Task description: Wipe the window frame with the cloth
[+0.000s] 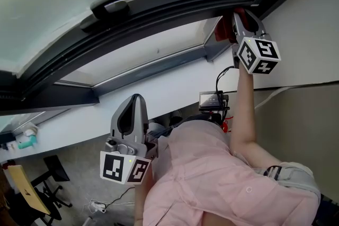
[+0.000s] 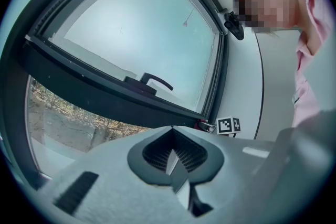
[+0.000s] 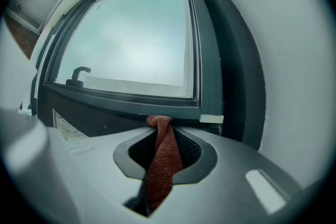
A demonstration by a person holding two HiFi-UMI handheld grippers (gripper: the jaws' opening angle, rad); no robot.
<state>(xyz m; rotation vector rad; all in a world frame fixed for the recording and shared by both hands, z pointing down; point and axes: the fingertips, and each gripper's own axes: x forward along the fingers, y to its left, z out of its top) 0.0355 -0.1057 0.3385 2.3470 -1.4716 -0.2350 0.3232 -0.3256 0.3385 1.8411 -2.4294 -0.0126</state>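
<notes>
The dark window frame [image 1: 159, 13] runs across the top of the head view, with the sash tilted open. My right gripper [image 1: 233, 23] is raised to the frame's right corner and shut on a red knitted cloth [image 1: 221, 30]. In the right gripper view the cloth [image 3: 161, 162] hangs between the jaws and its tip touches the sash's bottom rail [image 3: 131, 99] near the corner. My left gripper [image 1: 133, 114] is held low in front of my chest, pointing up, shut and empty. From the left gripper [image 2: 170, 132] the frame [image 2: 105, 86] and the right gripper's marker cube [image 2: 229, 125] are visible.
A black window handle [image 1: 119, 5] sits on the sash. A white sill [image 1: 175, 84] runs below the window, with a small black device [image 1: 212, 99] and cables under it. An office chair [image 1: 53, 188] and floor cables [image 1: 100, 204] lie at lower left. My pink sleeve [image 1: 201, 177] fills the lower middle.
</notes>
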